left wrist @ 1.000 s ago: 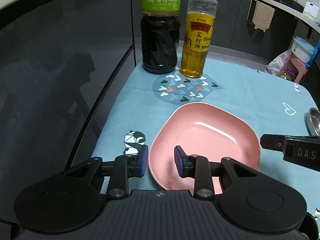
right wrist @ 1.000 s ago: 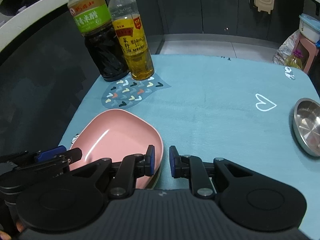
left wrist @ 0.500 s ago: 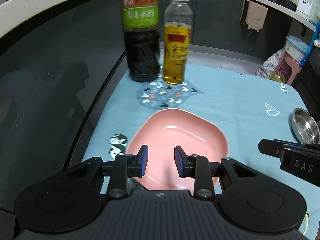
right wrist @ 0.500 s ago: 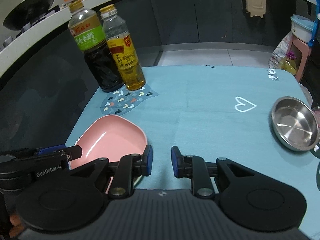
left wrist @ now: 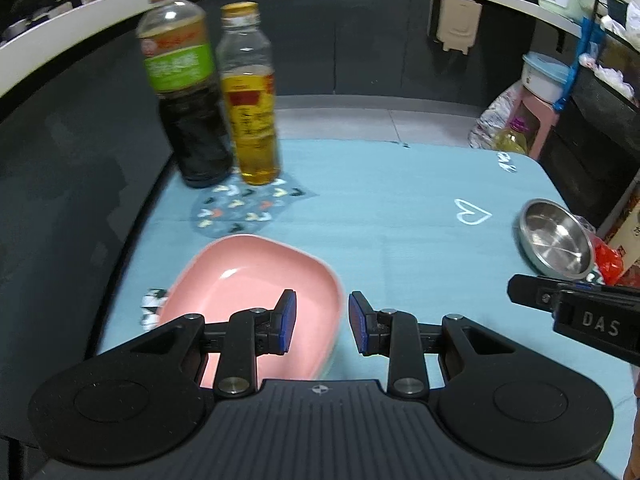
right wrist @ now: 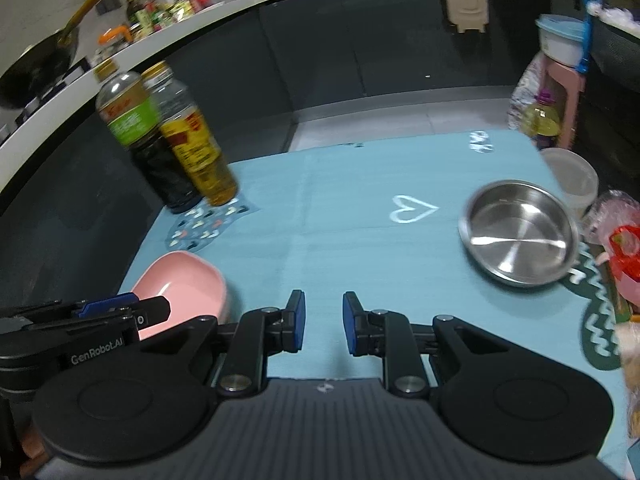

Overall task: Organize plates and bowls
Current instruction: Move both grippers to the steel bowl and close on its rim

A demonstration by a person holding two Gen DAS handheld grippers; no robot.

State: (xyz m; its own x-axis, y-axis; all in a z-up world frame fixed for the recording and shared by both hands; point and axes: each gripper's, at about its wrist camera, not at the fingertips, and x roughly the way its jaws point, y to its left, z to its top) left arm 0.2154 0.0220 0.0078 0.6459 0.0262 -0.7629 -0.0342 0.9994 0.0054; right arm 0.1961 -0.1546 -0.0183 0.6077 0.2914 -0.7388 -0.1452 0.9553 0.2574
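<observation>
Tabletop [left wrist: 400, 216] surface: a light blue cloth with a white heart outline [right wrist: 412, 209] and a dark patch of small heart prints [left wrist: 244, 210] at the far left. Dark cabinet fronts [right wrist: 360, 40] under a pale counter [right wrist: 224, 4] curve round the back of the room; a wok [right wrist: 40, 64] sits on the counter at left. A pink stool [left wrist: 538, 120] carrying a lidded tub stands on the floor at right.

Two bottles stand upright at the far left of the cloth, side by side: a dark bottle with green label [left wrist: 186, 96] and a yellow oil bottle [left wrist: 250, 100].

The pink plate [left wrist: 248, 280] is squarish with rounded corners, glossy, shallow-rimmed. It lies flat at the near left of the cloth. The steel bowl [right wrist: 520, 232] is round, empty and reflective, and sits well apart at the right edge, beside a white lidded container [right wrist: 572, 176].

Left gripper [left wrist: 318, 322]: jaws spread, nothing between the pads; its left finger overlaps the plate's near-right corner in view. Right gripper [right wrist: 324, 322]: jaws parted narrowly over bare cloth, holding nothing.
</observation>
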